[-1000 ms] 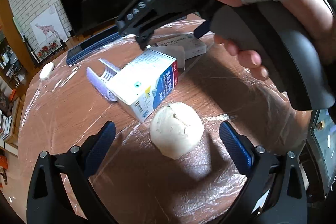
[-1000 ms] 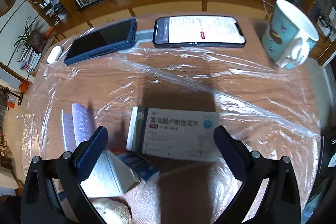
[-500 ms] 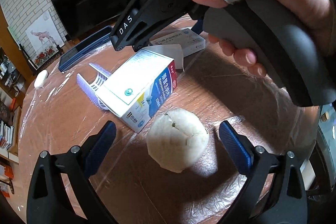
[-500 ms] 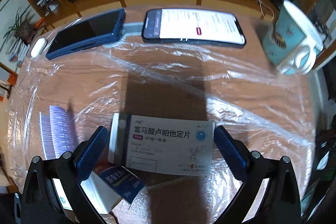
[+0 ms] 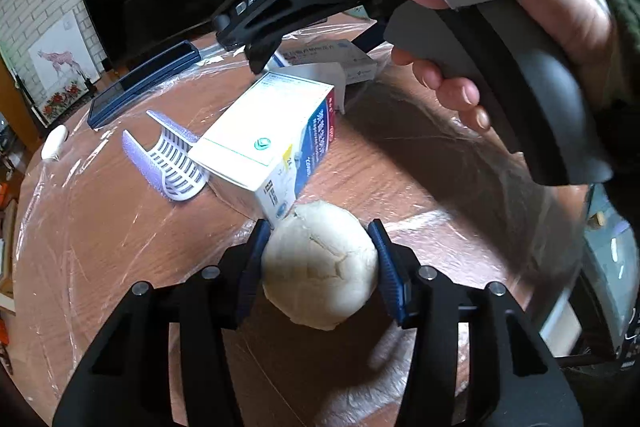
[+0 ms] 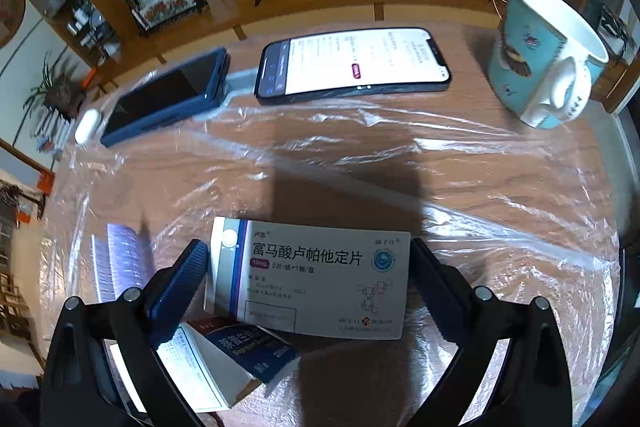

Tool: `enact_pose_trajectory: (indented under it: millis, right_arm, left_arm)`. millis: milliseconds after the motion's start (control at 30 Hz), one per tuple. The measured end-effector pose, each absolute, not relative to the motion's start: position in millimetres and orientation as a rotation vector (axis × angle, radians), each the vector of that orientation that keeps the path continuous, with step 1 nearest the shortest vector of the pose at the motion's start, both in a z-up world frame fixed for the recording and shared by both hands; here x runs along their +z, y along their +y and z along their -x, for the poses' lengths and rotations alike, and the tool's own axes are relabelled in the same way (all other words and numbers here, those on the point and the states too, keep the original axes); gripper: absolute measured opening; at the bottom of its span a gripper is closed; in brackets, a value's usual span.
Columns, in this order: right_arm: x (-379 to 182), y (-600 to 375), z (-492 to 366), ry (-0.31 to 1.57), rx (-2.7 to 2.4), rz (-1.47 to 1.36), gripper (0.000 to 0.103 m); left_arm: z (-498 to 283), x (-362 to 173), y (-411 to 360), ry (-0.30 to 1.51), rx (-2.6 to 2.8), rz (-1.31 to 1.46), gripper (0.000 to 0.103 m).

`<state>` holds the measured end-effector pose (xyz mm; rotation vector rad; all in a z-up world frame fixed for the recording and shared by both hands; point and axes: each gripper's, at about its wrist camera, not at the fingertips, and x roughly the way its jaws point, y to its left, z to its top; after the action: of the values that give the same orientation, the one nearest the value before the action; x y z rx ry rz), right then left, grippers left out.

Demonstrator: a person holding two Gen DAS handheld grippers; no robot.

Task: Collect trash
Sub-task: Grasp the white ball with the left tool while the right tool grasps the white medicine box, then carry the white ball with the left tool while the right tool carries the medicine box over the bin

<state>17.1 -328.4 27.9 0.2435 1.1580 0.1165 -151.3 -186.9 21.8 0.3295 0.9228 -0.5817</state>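
The left gripper (image 5: 318,255) has just been closing, its blue pads now pressing both sides of the white crumpled ball (image 5: 320,267). The right gripper (image 6: 308,267) is straddling the flat medicine box (image 6: 312,279), jaws closely flanking its ends; contact unclear.

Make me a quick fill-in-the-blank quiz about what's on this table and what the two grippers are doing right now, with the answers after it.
1. The left gripper is closed on a pale, cracked ____.
2. The flat medicine box lies between the fingers of the ____ gripper.
3. Of the two phones, the one with the lit screen lies nearer the ____.
4. The whole tabletop is covered with clear ____.

Missing words: bun; right; mug; plastic film
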Motion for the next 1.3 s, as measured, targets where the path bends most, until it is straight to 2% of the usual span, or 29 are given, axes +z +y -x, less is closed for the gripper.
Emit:
enact_pose_trajectory:
  millis: [733,1300]
  right_arm:
    - [99,-364,65,0.945,0.222,-0.407,0.097]
    - [86,-352,165,0.990,0.297,-0.420,0.097]
  left_arm:
    - [158,46,-145,0.928,-0.557,-0.141,0.052]
    - [181,51,-132,0.933,-0.512,-0.101,0.052]
